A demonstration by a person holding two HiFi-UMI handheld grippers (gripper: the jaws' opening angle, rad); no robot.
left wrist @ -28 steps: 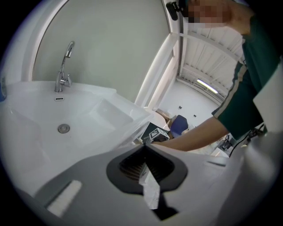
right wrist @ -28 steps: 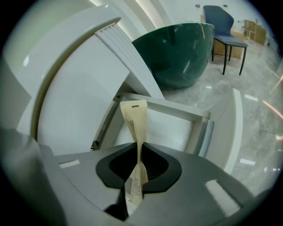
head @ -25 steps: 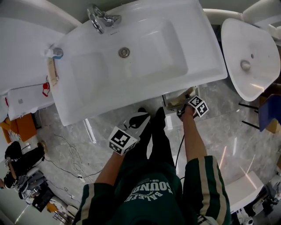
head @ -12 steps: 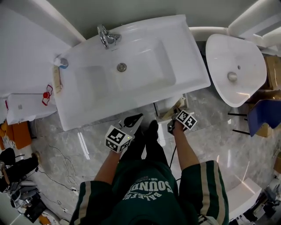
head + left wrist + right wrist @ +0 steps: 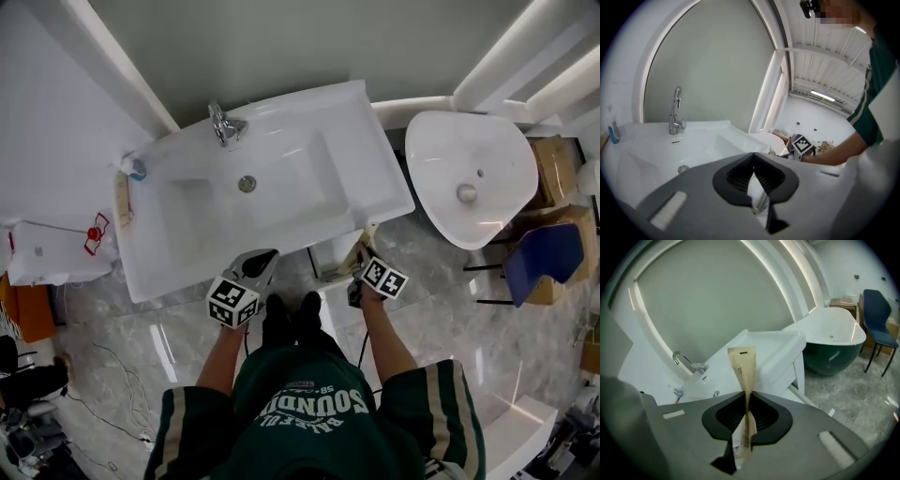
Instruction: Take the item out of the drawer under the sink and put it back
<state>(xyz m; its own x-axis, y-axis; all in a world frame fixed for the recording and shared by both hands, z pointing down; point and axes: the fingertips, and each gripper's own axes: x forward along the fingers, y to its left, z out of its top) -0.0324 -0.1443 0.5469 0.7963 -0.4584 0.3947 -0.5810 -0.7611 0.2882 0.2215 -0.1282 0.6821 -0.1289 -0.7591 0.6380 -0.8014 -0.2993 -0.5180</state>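
The jaws of the right gripper (image 5: pixel 746 397) were clamped on a tan sachet (image 5: pixel 742 366), whose long end stood up past the tips. The left gripper (image 5: pixel 753 159) had its jaws pressed together with nothing between them. Since a second earlier, both grippers had risen, and the sachet had come clear of the open drawer (image 5: pixel 330 262) below the sink (image 5: pixel 375 192) at frame centre. Taking out looked done; putting back remained.

The right gripper (image 5: pixel 747 398) has its jaws pinched on a tan sachet (image 5: pixel 743 367), which stands upright out of them, dark mark at its top. Behind it is a white sink (image 5: pixel 776 345) with a faucet (image 5: pixel 687 361) under an arched mirror (image 5: pixel 712 301). To the right, on a marble floor (image 5: pixel 848 392), stand a tub (image 5: pixel 834 336) and a blue chair (image 5: pixel 877 310).
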